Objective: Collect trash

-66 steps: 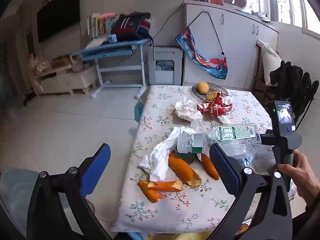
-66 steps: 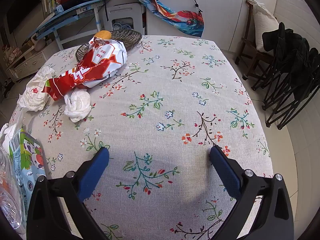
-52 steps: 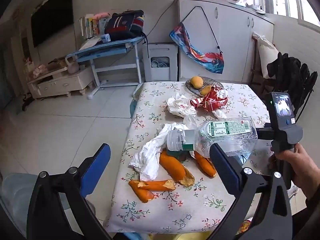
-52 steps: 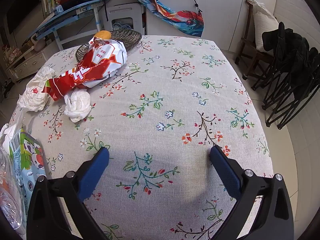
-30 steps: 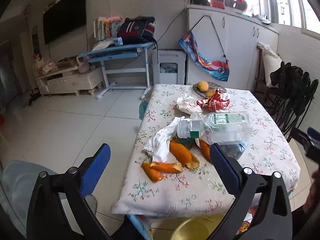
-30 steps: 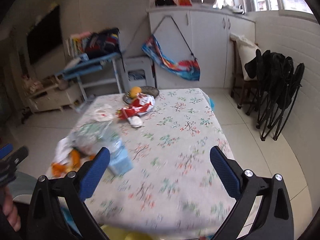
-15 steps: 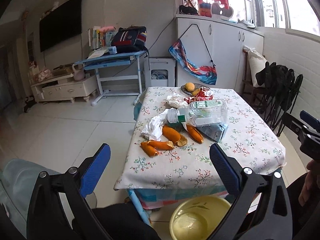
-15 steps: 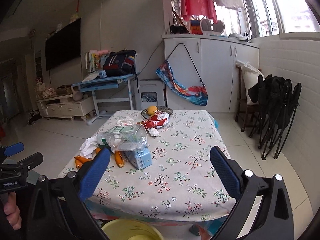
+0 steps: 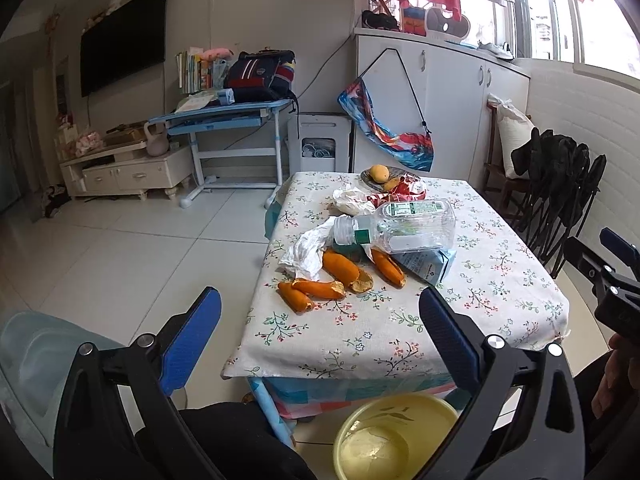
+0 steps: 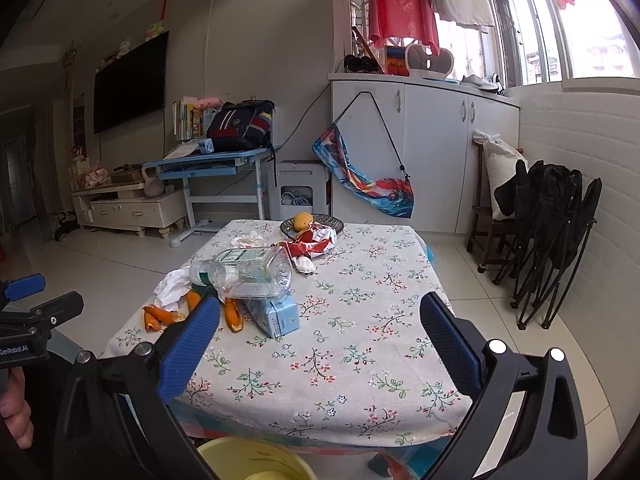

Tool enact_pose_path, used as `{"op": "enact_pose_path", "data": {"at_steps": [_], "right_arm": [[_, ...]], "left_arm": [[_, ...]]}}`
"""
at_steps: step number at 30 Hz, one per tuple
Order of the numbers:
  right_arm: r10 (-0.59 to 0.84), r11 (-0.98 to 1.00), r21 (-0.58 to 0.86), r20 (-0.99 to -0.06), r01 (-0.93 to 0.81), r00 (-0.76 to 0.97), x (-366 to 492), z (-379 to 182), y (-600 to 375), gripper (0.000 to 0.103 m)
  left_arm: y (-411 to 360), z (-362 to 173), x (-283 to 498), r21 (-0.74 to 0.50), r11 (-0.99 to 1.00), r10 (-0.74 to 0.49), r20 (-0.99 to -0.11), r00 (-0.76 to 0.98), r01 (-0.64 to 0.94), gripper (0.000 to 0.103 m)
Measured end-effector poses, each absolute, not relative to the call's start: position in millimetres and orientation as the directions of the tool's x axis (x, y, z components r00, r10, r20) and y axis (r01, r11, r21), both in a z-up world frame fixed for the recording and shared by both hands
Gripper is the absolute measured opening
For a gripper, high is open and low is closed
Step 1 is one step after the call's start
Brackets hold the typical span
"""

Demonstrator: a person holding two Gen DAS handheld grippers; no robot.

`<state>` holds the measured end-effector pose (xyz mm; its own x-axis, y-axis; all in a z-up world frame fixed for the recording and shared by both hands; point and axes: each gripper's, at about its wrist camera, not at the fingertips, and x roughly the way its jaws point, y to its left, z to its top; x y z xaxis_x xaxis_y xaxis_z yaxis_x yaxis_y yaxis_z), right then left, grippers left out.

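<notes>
Trash heaped on floral-cloth worktop (image 9: 404, 320): clear ribbed plastic bottle (image 9: 396, 226) lying sideways, green-and-white label unreadable; curled orange peels (image 9: 332, 276); crumpled white tissue (image 9: 308, 250); pale blue carton (image 10: 274, 314); glossy red-white wrapper (image 10: 314, 242). Round yellow bin (image 9: 394, 436) below. Left tongs (image 9: 320, 328) and right tongs (image 10: 320, 330) spread apart, empty, blue-padded. "GenRobot.AI" printed on left handle.

A clear plastic bottle (image 9: 396, 226) lies on its side atop a light-blue carton (image 9: 426, 266) and orange peels (image 9: 320, 284). Crumpled white tissues (image 9: 308, 250) sit beside them, and a red-and-white wrapper (image 10: 314, 242) lies farther back by the fruit basket (image 10: 326, 222).
</notes>
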<state>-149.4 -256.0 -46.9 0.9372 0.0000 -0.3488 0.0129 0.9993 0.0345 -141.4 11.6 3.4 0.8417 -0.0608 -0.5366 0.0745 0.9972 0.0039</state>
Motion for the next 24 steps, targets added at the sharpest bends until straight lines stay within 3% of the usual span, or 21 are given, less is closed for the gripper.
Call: {"op": "enact_pose_path", "data": {"at_steps": [24], "right_arm": [[0.010, 0.998, 0.055, -0.346, 0.010, 0.938, -151.9, -42.1, -261.7, 0.096]], "left_arm": [[8.5, 2.0, -142.2, 0.028, 0.997, -0.047, -0.524, 0.850, 0.072, 0.096]]}}
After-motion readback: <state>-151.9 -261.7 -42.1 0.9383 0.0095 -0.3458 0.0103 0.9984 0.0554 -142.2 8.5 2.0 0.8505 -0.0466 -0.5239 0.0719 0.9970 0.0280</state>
